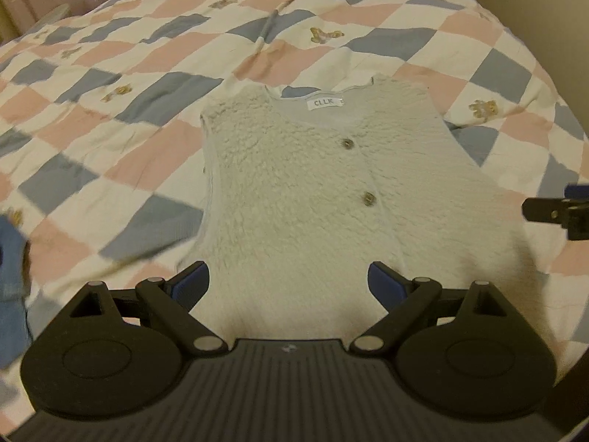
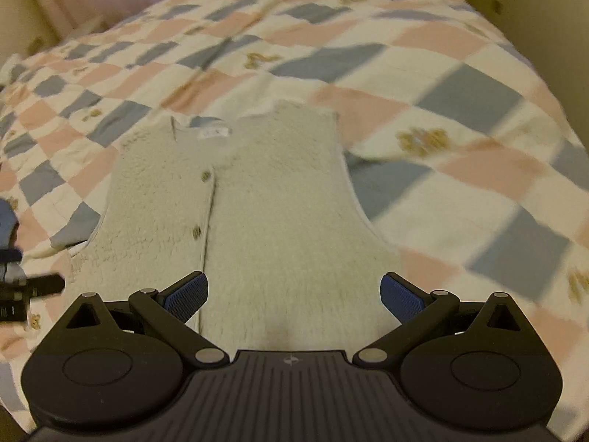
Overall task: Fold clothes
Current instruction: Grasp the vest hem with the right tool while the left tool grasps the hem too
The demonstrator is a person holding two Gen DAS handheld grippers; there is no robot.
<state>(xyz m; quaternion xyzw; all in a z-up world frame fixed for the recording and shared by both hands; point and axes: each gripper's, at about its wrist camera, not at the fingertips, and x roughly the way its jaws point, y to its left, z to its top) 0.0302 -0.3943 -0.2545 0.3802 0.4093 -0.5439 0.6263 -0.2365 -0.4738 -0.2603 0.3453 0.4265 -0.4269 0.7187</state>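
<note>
A cream fleece vest (image 1: 313, 191) with two brown buttons and a white neck label lies flat, front up, on the checked bedspread (image 1: 110, 110). My left gripper (image 1: 289, 280) is open and empty, over the vest's bottom hem. The vest also shows in the right wrist view (image 2: 265, 213). My right gripper (image 2: 294, 294) is open and empty, over the hem on the vest's right half. The right gripper's tip shows at the right edge of the left wrist view (image 1: 552, 213). The left gripper's tip shows at the left edge of the right wrist view (image 2: 33, 287).
The bedspread (image 2: 441, 129) in pink, blue and white squares with small bears covers the whole bed. A blue garment (image 1: 11, 276) lies at the left edge. A pale wall (image 1: 545, 7) stands to the right of the bed, a curtain at the back left.
</note>
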